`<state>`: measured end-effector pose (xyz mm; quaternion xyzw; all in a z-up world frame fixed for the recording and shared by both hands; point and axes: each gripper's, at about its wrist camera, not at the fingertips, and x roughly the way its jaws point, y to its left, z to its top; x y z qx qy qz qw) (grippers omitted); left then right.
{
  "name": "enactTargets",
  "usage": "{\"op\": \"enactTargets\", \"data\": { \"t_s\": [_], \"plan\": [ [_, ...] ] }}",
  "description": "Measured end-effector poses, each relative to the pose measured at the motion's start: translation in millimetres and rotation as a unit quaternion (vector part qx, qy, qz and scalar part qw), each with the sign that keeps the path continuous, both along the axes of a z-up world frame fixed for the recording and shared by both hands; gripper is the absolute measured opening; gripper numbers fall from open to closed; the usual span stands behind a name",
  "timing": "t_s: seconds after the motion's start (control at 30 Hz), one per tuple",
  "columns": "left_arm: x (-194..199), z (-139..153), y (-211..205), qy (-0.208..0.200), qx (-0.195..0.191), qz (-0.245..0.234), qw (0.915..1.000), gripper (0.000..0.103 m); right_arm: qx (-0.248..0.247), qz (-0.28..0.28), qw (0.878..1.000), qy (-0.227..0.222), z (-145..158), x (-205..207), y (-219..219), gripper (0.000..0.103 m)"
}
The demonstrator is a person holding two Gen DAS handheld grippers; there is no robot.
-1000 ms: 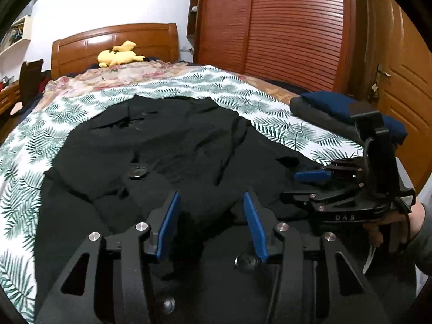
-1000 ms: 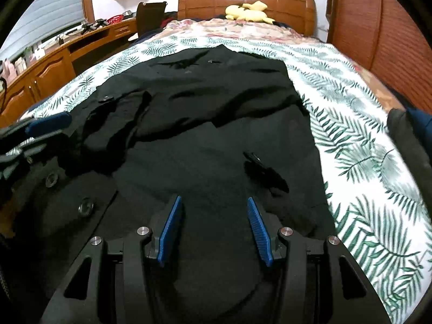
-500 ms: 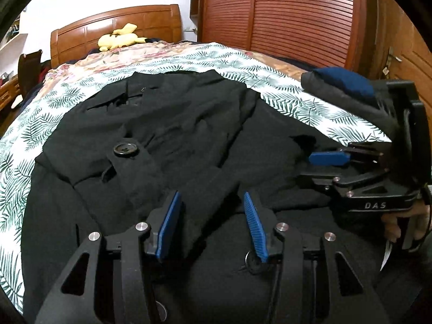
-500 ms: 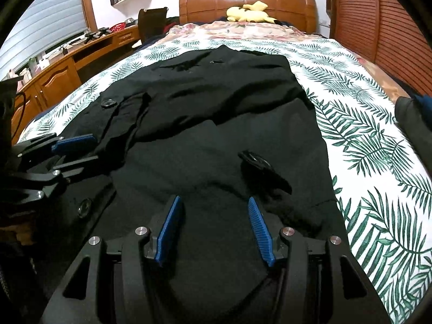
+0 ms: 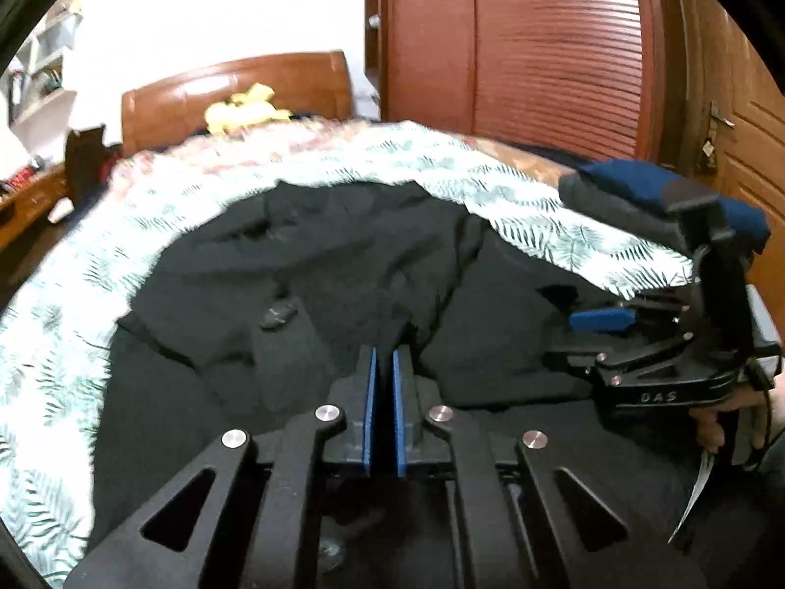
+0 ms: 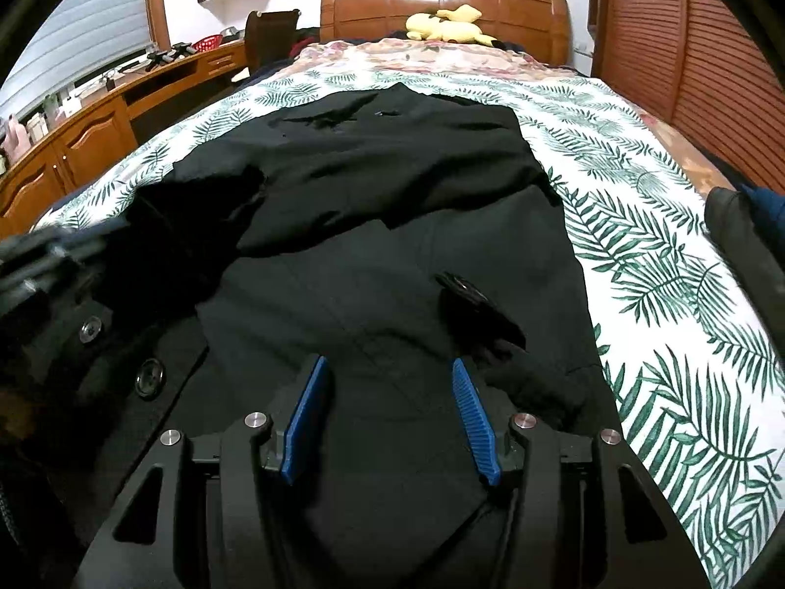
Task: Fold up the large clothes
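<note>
Since half a second ago my left gripper [image 5: 384, 383] has snapped nearly shut, its blue pads pinching a ridge of the black coat [image 6: 392, 226]. My right gripper [image 6: 390, 392] hangs with fingers apart, coat fabric beneath them, none pinched. That coat lies spread along the palm-print bedspread [image 6: 662, 245], with bare bedspread on both long sides and folded dark clothes [image 5: 638, 196] at the right edge.

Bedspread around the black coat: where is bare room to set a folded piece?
Free: leaf-print bedspread between the black coat and the folded dark pile; also the floral strip below the yellow plush toy. Crowded: the coat's left side near the left gripper.
</note>
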<state>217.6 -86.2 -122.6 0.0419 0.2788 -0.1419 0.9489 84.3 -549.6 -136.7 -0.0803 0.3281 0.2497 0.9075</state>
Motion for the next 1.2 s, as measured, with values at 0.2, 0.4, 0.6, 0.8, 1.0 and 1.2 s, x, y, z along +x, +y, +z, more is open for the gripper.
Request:
{"op": "enactTargets", "data": {
  "t_s": [0.2, 0.4, 0.6, 0.8, 1.0, 1.2],
  "plan": [
    [-13, 15, 20, -0.005, 0.005, 0.03, 0.9995, 0.006, 0.008, -0.001, 1.0, -0.013, 12, 1, 0, 0.055],
    [-18, 31, 39, -0.013, 0.016, 0.062, 0.9978, 0.006, 0.024, 0.005, 0.999, -0.029, 26, -5, -3, 0.055],
    [-23, 34, 65, -0.004, 0.018, 0.101, 0.9947, 0.006, 0.028, 0.006, 0.999, -0.044, 36, -12, -8, 0.055],
    [-35, 28, 70, 0.012, 0.045, 0.116, 0.9922, 0.007, 0.016, 0.009, 0.999, -0.05, 35, -12, -4, 0.055],
    [-53, 29, 79, 0.01, 0.044, 0.116, 0.9923, 0.032, 0.008, 0.016, 0.999, -0.05, 35, -10, 4, 0.055],
    [-66, 25, 92, 0.005, 0.032, 0.119, 0.9924, 0.053, 0.003, 0.022, 0.999, -0.043, 32, -5, 14, 0.055]
  ]
}}
